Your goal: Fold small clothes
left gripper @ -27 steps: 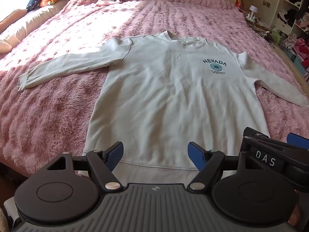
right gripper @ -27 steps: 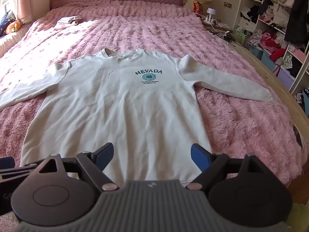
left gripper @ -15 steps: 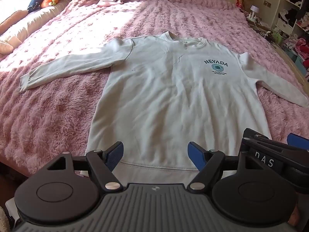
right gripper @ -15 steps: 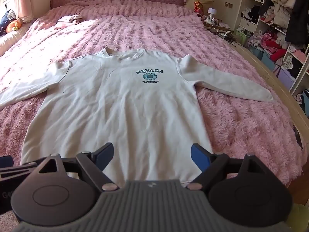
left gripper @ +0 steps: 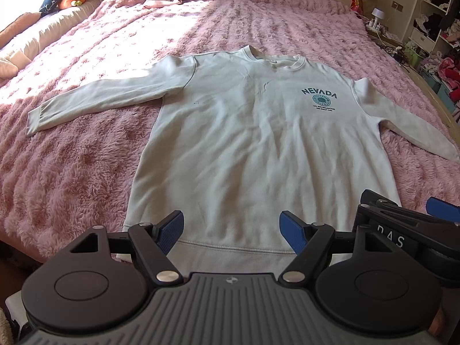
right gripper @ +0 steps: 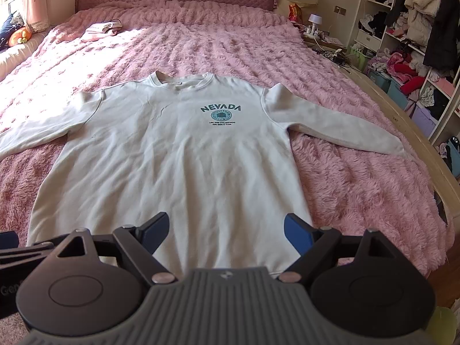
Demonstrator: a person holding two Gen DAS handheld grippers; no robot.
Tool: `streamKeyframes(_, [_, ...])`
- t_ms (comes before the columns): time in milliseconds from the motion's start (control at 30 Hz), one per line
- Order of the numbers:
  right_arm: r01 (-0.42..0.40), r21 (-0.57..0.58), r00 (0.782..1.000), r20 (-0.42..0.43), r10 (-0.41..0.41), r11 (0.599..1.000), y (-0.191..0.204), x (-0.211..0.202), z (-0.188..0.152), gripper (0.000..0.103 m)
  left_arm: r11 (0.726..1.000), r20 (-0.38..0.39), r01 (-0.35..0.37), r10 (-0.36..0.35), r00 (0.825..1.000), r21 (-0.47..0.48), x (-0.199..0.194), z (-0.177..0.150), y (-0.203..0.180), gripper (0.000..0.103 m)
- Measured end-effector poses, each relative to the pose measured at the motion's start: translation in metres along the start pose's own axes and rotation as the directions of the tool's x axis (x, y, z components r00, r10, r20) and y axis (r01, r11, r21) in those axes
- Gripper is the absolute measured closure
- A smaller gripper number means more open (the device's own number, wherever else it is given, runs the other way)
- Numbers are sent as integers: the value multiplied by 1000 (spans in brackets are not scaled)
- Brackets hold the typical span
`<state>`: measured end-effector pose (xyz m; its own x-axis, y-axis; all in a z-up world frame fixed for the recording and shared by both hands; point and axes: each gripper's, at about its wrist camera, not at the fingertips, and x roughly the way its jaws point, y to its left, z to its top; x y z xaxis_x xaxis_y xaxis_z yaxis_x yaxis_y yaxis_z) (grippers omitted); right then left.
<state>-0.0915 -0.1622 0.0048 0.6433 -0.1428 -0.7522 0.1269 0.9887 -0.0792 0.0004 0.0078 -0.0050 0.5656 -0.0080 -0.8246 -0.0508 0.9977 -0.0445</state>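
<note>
A pale sweatshirt point(left gripper: 253, 149) printed NEVADA lies face up and spread flat on the pink fleece bedspread point(left gripper: 72, 178); its long axis runs straight away from the tongs, hem nearest, collar farthest, sleeves thrown out to either side; the left gripper point(left gripper: 231, 228) hangs wide and empty over the hem's left half; the right gripper point(right gripper: 225, 230), equally wide and empty, hangs over the right half; each sleeve therefore lies nearer its own hand, and neither gripper touches cloth; folding looks unstarted.
</note>
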Motion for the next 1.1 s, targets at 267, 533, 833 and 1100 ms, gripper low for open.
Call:
streamKeyframes(267, [2,-1,1000,-1,-2,1000,-1,0,0,20,1000,2,-5,5,1000,1,-1,-1,-1,14])
streamKeyframes(533, [1,-2,1000,-8,-1,1000,-1,1,-1,20,1000,-3,-9,9,1000,1,-1,-3,-11,14])
streamKeyframes(833, [1,-3,1000,-15,-1,1000,-1,3,-1,20,1000,-4,-7,7,1000,0,0,-4,-9,14])
streamKeyframes(1100, [-1,-2,1000,-26,1,1000,1,6,-2,20,1000,-11,-7,7,1000,-3,2,-8,-10,14])
